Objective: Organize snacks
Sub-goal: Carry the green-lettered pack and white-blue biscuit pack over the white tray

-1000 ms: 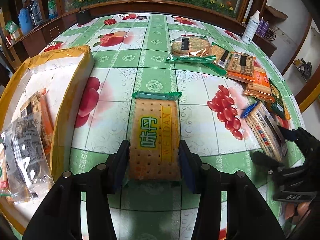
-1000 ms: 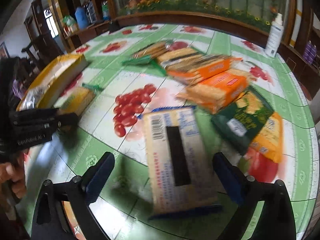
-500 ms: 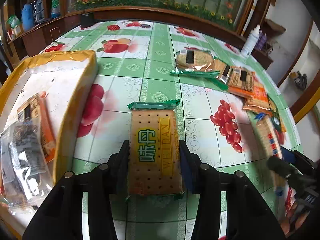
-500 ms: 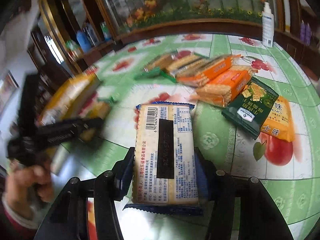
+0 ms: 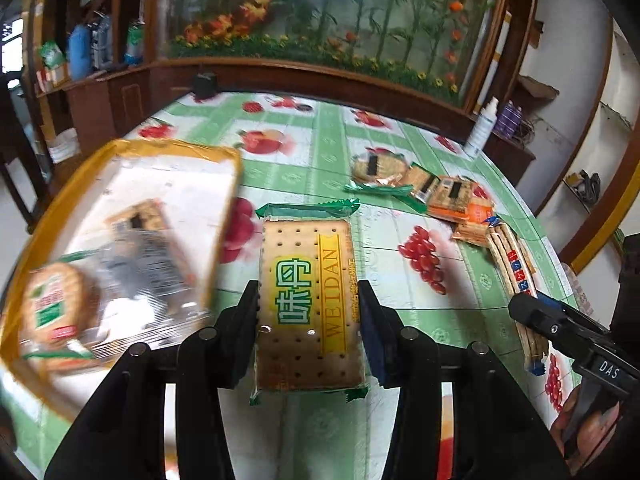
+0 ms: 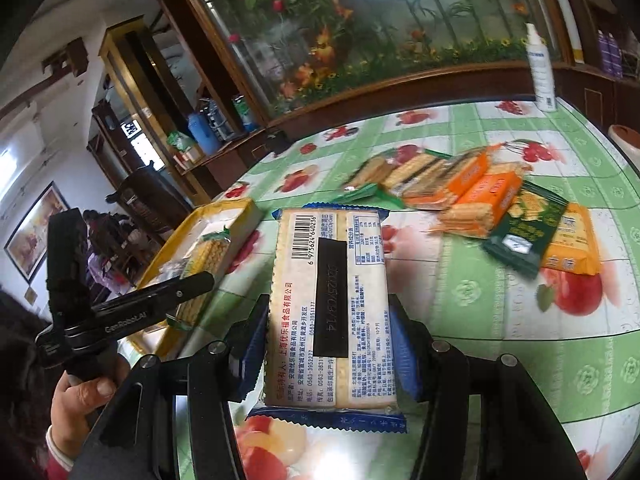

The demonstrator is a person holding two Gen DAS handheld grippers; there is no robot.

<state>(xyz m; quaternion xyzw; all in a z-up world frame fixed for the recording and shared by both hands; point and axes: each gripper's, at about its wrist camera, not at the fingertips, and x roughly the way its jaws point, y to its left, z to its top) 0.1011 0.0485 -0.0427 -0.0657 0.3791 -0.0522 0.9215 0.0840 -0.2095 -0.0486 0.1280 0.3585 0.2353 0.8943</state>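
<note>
Household room with a flower-and-bamboo mural behind a dark wooden ledge, and in front of it a table [image 5: 320, 152] under a green fruit-print cloth. Clamped in the left gripper [image 5: 307, 292]: a tan cracker packet [image 5: 304, 248] with green ends, printed face up, pinched across its narrow width near the close end and carried clear of the cloth. Probably gripped that way to keep it flat and leave most of its length poking forward, ready to be laid down lengthwise. Just left of that gripper and a little ahead: the yellow-rimmed tray [image 5: 120, 148], with several packets inside, among them a round biscuit pack [image 5: 52, 304], all too blurred to sort out further. Evidently the collecting place, hence the packet held beside its rim but not yet over it. In the right gripper [image 6: 327, 312]: a white packet with blue ends [image 6: 328, 248], barcode side up. Jaws just closing here, pads now pressed on both long edges with the packet between them, again held level and pointing forward. Ahead and to the right of this gripper, well apart: the loose pile of orange and green snack packets [image 6: 472, 196] lying overlapped on the cloth, presumably the stock left to clear. Far to its left: the tray again, with the other gripper in a person's hand [image 6: 80, 396] beside it. Two packets up at once, likely to save a trip; left one nearer the tray, so probably first in.
</note>
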